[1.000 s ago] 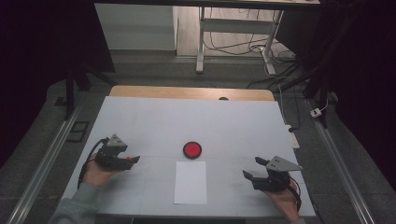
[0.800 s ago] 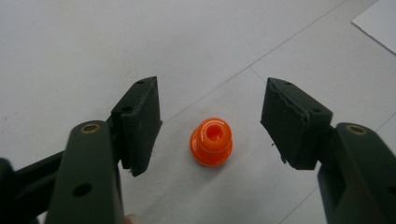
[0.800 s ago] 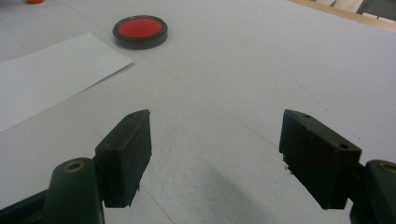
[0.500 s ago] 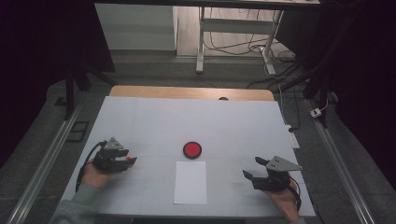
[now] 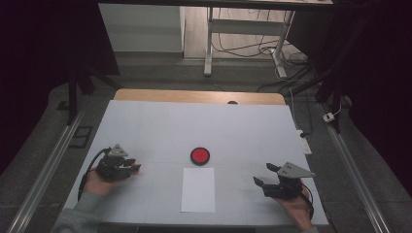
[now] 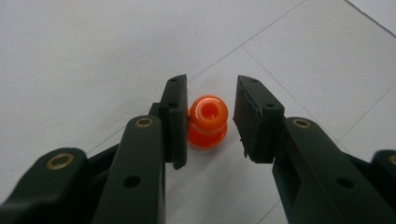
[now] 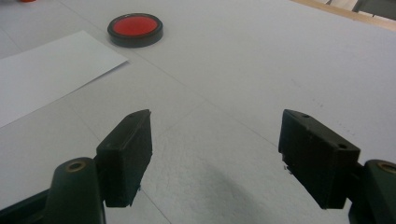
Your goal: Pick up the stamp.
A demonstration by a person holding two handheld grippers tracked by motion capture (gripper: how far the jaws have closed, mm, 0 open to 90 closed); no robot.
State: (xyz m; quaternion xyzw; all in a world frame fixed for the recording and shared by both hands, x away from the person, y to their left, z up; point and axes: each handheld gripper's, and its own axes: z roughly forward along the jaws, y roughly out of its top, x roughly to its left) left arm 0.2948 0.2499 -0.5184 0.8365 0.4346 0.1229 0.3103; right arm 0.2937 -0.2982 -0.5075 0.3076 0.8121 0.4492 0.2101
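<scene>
High view shows the white worktop (image 5: 145,126), where near its left edge the left gripper (image 6: 210,119) straddles a small orange spool (image 6: 208,122), upright, touching one pad with a gap at the other, jaws part-open; the right gripper (image 7: 215,158) gapes wide, empty, well apart.

The left claw (image 5: 132,166) lies low at the person's left with jaws partly parted, while the right claw (image 5: 265,175) sits wide open.

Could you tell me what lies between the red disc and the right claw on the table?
Nothing: in the right gripper view, bare white table runs from the red disc to the right claw; the paper sheet lies off to the side.
</scene>
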